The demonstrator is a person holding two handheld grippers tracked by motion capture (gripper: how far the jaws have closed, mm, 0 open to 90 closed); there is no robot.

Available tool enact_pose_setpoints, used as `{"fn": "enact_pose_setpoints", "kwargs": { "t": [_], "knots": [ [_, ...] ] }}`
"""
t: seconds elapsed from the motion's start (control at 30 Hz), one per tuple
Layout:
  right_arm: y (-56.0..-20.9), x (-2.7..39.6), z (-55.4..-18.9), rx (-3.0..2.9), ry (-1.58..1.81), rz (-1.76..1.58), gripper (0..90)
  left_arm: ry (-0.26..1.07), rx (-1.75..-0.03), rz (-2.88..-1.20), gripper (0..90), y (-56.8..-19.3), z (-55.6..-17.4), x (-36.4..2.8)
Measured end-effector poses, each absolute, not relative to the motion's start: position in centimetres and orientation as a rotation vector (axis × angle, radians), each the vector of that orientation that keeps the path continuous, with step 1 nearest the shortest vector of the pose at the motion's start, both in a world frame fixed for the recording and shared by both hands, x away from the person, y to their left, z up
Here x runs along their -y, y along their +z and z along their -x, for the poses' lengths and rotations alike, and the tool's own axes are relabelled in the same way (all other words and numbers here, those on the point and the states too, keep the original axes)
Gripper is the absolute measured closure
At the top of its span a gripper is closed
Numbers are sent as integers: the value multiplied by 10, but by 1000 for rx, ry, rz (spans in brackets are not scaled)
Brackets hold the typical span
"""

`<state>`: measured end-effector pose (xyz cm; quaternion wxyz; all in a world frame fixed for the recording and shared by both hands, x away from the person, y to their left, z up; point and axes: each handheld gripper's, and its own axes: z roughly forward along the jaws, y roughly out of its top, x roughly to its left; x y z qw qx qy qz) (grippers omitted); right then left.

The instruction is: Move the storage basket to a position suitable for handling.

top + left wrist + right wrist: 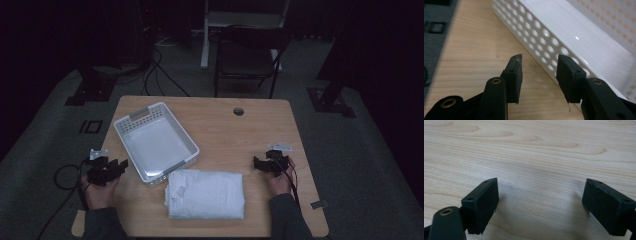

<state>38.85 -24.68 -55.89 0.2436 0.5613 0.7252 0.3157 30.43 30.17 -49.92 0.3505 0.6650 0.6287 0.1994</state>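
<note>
A white perforated basket (131, 117) stands empty on the left half of the wooden table (240, 135). A folded white cloth (206, 194) lies in front of it, near the table's front edge. My left gripper (120, 165) hovers at the table's left edge, just left of the basket's near corner. In the left gripper view the left gripper (539, 60) points along the basket's side wall (536, 32), jaws apart with nothing between them. My right gripper (257, 162) sits right of the cloth. The right gripper (541, 187) is wide open over bare wood (536, 150).
A round cable hole (238, 111) is in the table's far edge. A dark chair (250, 55) stands behind the table. Cables (160, 75) run across the grey floor at the back left. A cable (62, 175) trails from the left gripper off the table's left side.
</note>
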Motion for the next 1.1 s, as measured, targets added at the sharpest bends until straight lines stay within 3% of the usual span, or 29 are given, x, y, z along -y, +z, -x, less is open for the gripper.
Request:
{"fn": "enact_pose_setpoints", "kwargs": {
  "t": [0.57, 1.1],
  "knots": [
    [-559, 247, -389, -1981, 862, -1532, 136, 471, -1542, -1722, 559, -506, -330, -269],
    [-559, 245, -390, -1980, 860, -1538, 150, 374, -1343, -1773, 572, -519, -344, -224]
  ]
}}
